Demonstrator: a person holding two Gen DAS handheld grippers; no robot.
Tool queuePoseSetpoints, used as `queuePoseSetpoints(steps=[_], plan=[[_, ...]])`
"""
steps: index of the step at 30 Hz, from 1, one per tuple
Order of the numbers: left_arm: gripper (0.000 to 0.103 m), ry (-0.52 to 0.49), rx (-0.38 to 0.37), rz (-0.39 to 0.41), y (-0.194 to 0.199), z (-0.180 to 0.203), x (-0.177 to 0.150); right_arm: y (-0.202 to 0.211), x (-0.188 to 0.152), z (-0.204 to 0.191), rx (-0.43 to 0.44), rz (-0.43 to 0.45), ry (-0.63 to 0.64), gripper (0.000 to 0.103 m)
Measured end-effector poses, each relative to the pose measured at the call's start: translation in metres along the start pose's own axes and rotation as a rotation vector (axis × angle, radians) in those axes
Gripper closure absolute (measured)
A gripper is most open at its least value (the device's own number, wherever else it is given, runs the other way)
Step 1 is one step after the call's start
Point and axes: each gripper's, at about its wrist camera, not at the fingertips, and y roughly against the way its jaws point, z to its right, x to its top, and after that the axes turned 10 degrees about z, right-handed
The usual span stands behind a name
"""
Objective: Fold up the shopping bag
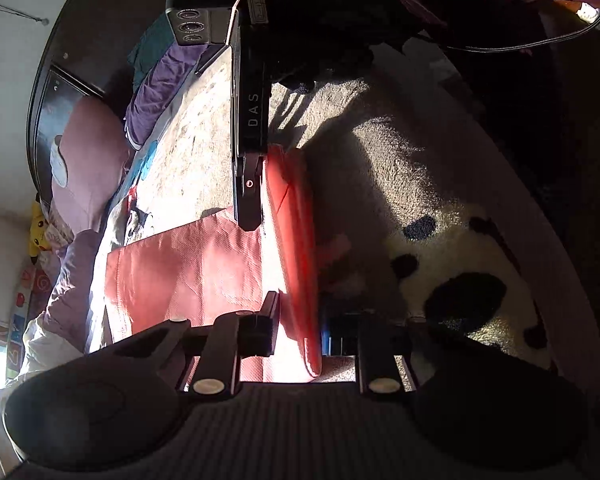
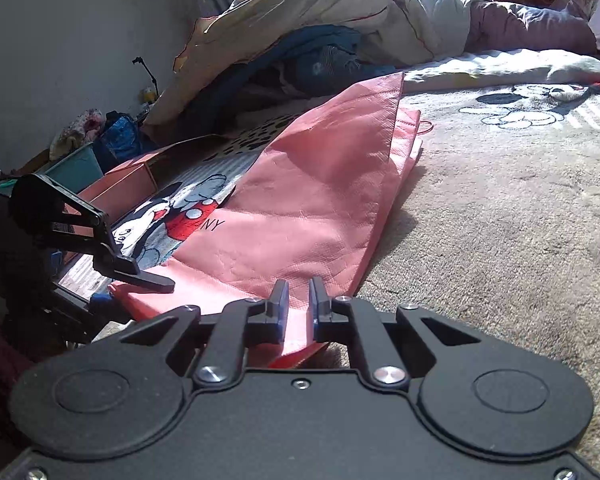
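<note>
Because the left wrist camera was rolled on its side, the bed ran up the picture and the shopping bag (image 1: 188, 276) appeared as a pink-red sheet spread over the fleece blanket (image 1: 380, 184). The left gripper (image 1: 300, 328) sat at the bag's near end with a thick folded edge passing between its fingers; the jaws stood narrow around that edge, and I judged them clamped on it, though glare hid the pads' contact. Farther along the same edge, the right gripper (image 1: 250, 216) came in from the top, its tips at the fabric. The bag's long axis ran away from the left gripper toward the far end of the bed.

In the right wrist view, the bag (image 2: 300, 208) stretched away from the camera in a long taper, its far corner lifted toward the heaped duvet (image 2: 340, 20). The right gripper (image 2: 298, 312) had its blue-padded fingers nearly together with the bag's near corner pinched between them. The left gripper (image 2: 148, 278) lay just to the left on the same near edge, its upper finger lying on the fabric.

Both hands held the same near edge, so the coming fold probably meant carrying it forward along the long axis toward the far end.
</note>
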Motion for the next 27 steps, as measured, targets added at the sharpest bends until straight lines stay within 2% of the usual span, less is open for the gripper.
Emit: queuePoseSetpoints(steps=[2,4,5,6,7,9,11,12,13,17,19,21,23,24,27], plan=[[0.091,0.054,-0.023,0.002,0.0,-0.007,-0.002,0.001,0.0,0.001,0.002,0.002,-0.018,0.097],[0.093,0.171,-0.057,0.015,-0.001,-0.022,-0.007,0.003,0.002,-0.001,0.004,0.006,-0.011,0.096],[0.094,0.194,-0.067,0.022,0.001,-0.026,-0.009,0.005,0.003,-0.003,0.006,0.009,0.001,0.093],[0.094,0.216,-0.078,0.028,0.002,-0.031,-0.011,0.008,0.005,-0.008,0.004,0.021,0.035,0.08],[0.094,0.238,-0.088,0.034,0.003,-0.035,-0.013,0.016,0.007,-0.018,-0.001,0.058,0.116,0.062],[0.094,0.275,-0.105,0.042,0.004,-0.041,-0.016,0.036,0.013,-0.031,0.05,0.163,0.203,0.053],[0.094,0.279,-0.122,0.043,0.005,-0.041,-0.017,0.053,0.019,-0.04,0.103,0.239,0.259,0.05],[0.094,0.28,-0.131,0.043,0.006,-0.04,-0.018,0.061,0.019,-0.052,0.124,0.262,0.33,0.045],[0.094,0.312,-0.15,0.054,0.007,-0.043,-0.02,0.066,0.016,-0.07,0.131,0.263,0.466,0.041],[0.094,0.423,-0.209,0.101,0.012,-0.057,-0.032,0.049,-0.021,-0.114,0.1,0.155,0.901,0.04],[0.094,0.437,-0.229,0.116,0.016,-0.06,-0.037,0.034,-0.037,-0.118,0.066,0.093,1.02,0.04],[0.094,0.449,-0.258,0.142,0.02,-0.061,-0.041,0.024,-0.042,-0.116,0.027,0.07,1.067,0.042],[0.094,0.462,-0.275,0.158,0.022,-0.062,-0.045,0.021,-0.041,-0.112,0.031,0.064,1.074,0.063],[0.094,0.47,-0.277,0.161,0.023,-0.063,-0.047,0.023,-0.037,-0.11,0.045,0.063,1.058,0.07],[0.094,0.487,-0.289,0.176,0.024,-0.064,-0.051,0.027,-0.035,-0.111,0.064,0.077,1.084,0.07]])
